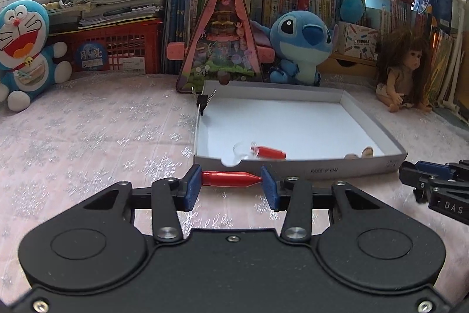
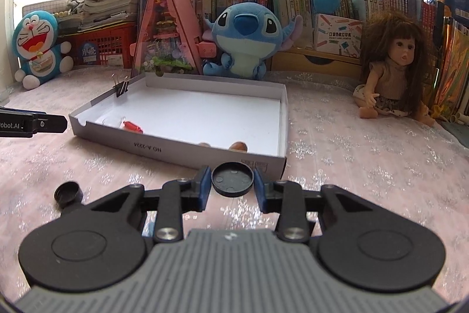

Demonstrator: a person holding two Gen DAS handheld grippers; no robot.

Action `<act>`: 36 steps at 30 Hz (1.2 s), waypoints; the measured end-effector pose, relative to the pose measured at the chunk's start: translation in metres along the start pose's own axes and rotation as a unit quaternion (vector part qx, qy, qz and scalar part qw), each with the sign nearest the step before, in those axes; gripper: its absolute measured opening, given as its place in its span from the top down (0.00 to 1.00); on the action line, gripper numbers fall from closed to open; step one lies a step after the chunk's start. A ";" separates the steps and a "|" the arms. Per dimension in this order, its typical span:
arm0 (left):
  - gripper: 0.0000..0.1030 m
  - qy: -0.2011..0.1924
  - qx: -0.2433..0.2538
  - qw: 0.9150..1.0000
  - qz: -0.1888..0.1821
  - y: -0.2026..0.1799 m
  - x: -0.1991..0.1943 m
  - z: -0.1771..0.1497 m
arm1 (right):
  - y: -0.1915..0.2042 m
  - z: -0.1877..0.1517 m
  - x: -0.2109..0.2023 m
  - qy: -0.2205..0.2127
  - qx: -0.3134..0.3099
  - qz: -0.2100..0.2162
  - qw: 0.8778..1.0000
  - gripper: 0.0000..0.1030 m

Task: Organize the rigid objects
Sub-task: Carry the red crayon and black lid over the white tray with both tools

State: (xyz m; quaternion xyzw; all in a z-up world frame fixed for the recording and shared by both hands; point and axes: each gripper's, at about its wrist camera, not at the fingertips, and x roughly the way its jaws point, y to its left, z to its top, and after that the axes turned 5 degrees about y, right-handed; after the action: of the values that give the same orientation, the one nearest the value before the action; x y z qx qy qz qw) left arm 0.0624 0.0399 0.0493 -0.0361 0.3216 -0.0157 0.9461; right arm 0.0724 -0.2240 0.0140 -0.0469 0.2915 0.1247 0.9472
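Note:
My left gripper (image 1: 231,186) is shut on a red tube (image 1: 230,178), held crosswise between its blue pads just in front of the white box lid (image 1: 293,169). My right gripper (image 2: 232,186) is shut on a round black cap (image 2: 232,178), held near the lid's front wall (image 2: 176,147). Inside the lid lie another red tube (image 1: 268,152), a clear piece (image 1: 241,150) and small brown things (image 2: 238,146). A second black cap (image 2: 68,192) lies on the cloth, left of my right gripper. The right gripper's tip (image 1: 425,176) shows at the right edge of the left wrist view.
A black binder clip (image 1: 203,101) is clamped on the lid's left wall. Behind stand a pink triangular display (image 1: 221,40), a blue plush (image 1: 299,43), a Doraemon plush (image 1: 25,49), a doll (image 2: 392,69), red baskets and rows of books. A pink snowflake cloth (image 1: 88,131) covers the surface.

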 end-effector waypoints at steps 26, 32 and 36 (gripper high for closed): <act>0.60 0.156 -0.033 0.987 -0.028 -0.013 0.154 0.094 | -0.035 0.090 0.103 0.129 0.090 0.064 0.986 0.64; 0.59 0.157 -0.013 0.987 -0.020 -0.020 0.158 0.093 | -0.027 0.090 0.112 0.137 0.073 0.059 0.986 0.64; 0.59 0.159 -0.011 0.987 -0.021 -0.021 0.161 0.093 | -0.024 0.090 0.118 0.148 0.064 0.052 0.986 0.63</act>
State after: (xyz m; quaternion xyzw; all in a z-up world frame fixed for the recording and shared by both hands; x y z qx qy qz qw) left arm 0.2466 0.0156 0.0267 -0.0498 0.4672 -0.0374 0.8820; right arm 0.2218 -0.2079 0.0220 0.0112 0.4379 0.1467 0.8869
